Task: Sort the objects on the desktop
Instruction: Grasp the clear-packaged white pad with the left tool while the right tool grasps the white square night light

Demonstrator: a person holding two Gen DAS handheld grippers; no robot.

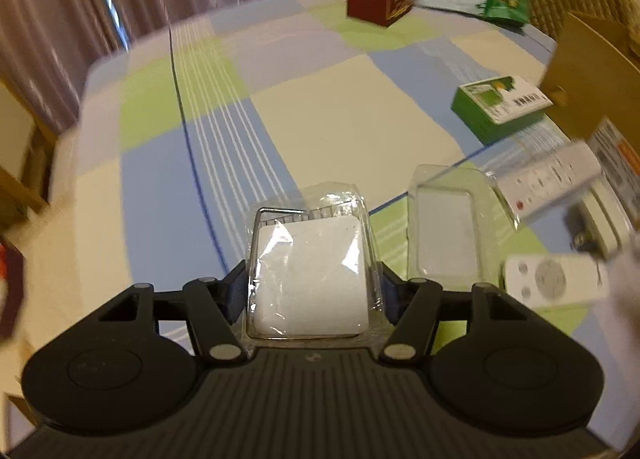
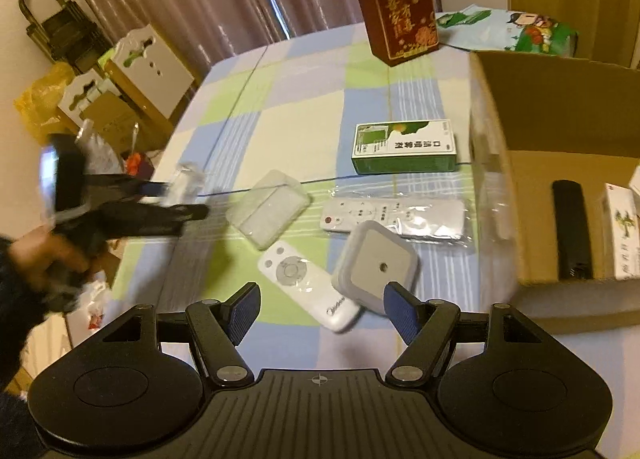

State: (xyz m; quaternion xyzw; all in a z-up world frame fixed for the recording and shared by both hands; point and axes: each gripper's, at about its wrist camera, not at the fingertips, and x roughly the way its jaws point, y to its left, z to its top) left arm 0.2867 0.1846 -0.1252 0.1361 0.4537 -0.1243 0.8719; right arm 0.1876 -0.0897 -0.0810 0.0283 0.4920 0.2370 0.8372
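Observation:
In the left wrist view my left gripper [image 1: 312, 291] is shut on a clear plastic case [image 1: 312, 271] with a white square pad inside; the blue pads press on its two sides. The right wrist view shows that gripper [image 2: 176, 199] at the table's left edge, in a person's hand. My right gripper [image 2: 322, 311] is open above the near end of a small white remote [image 2: 300, 279], beside a white square device [image 2: 376, 267]; neither pad touches them. A long white remote [image 2: 394, 215] in a plastic bag, an empty clear tray [image 2: 268, 211] and a green-white box [image 2: 404, 147] lie further back.
An open cardboard box [image 2: 520, 195] stands at the right, with a black remote [image 2: 570, 231] and a white carton inside. A tall red box [image 2: 400, 15] and a printed bag [image 2: 508, 31] sit at the far edge of the checked tablecloth [image 2: 280, 107]. Cartons and bags crowd the floor at left.

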